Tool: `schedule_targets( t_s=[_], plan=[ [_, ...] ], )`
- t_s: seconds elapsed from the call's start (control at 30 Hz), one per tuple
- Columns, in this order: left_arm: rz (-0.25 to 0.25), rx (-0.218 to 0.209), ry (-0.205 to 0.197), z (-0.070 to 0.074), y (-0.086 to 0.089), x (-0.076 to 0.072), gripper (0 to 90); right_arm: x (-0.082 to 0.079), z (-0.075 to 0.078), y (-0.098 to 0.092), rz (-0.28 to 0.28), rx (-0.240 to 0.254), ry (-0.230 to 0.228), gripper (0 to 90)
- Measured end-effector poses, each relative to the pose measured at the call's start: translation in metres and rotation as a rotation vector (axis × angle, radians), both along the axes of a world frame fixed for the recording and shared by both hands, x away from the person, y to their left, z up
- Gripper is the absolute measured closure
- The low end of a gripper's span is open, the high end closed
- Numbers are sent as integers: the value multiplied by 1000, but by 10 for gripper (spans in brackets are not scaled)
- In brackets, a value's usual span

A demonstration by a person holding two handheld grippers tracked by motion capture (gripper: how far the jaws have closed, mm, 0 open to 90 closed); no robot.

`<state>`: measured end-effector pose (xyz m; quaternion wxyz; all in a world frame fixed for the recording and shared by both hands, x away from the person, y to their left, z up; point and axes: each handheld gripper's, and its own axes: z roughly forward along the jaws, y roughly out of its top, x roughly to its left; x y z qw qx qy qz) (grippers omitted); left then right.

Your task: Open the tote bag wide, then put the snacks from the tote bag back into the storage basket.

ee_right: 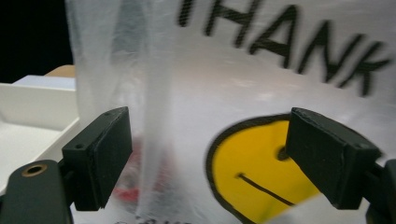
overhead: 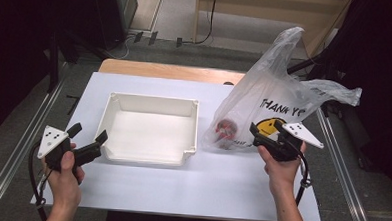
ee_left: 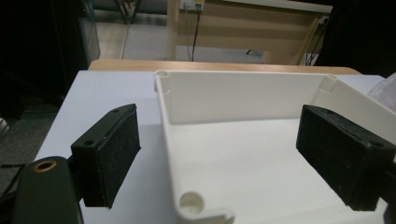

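Note:
A white plastic bag printed with "THANK YOU" and a yellow smiley stands at the right of the white table, with a red-and-white item showing through its lower left. A shallow white tray lies in the middle. My right gripper is open just in front of the bag, nothing between its pads. Beside the tray's front left corner my left gripper stands open, its jaws straddling the tray wall.
The table stands between metal rails on a grey floor. A wooden board lies along its far edge. Wooden furniture and cables are farther back. Bare table surface spreads in front of the tray.

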<state>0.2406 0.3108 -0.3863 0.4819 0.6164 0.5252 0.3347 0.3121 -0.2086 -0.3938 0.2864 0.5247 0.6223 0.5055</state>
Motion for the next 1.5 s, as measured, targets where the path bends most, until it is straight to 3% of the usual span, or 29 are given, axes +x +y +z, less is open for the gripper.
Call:
schedule_targets(
  t_s=[0.1,0.17,0.27,0.4,0.5,0.9,1.4,1.5],
  plan=[
    [-24,4,-1,4,-11,5,144,4,0,7,17,-3,3,156],
    [-63,-6,-4,7,-26,10,145,10,-2,14,33,27,16,247],
    [-105,-1,2,7,-44,14,145,16,-7,16,73,71,33,425],
    [-154,18,12,7,-68,21,146,16,-11,24,91,25,4,751],
    [-186,30,10,10,-83,27,147,15,-12,27,126,26,-10,898],
    [-316,79,-1,21,-149,45,148,5,-13,39,239,-7,-46,900],
    [-414,113,-46,41,-210,53,147,1,-16,60,308,-15,-41,900],
    [-425,101,-48,43,-220,56,145,0,-19,64,324,-28,-40,900]
  ],
)
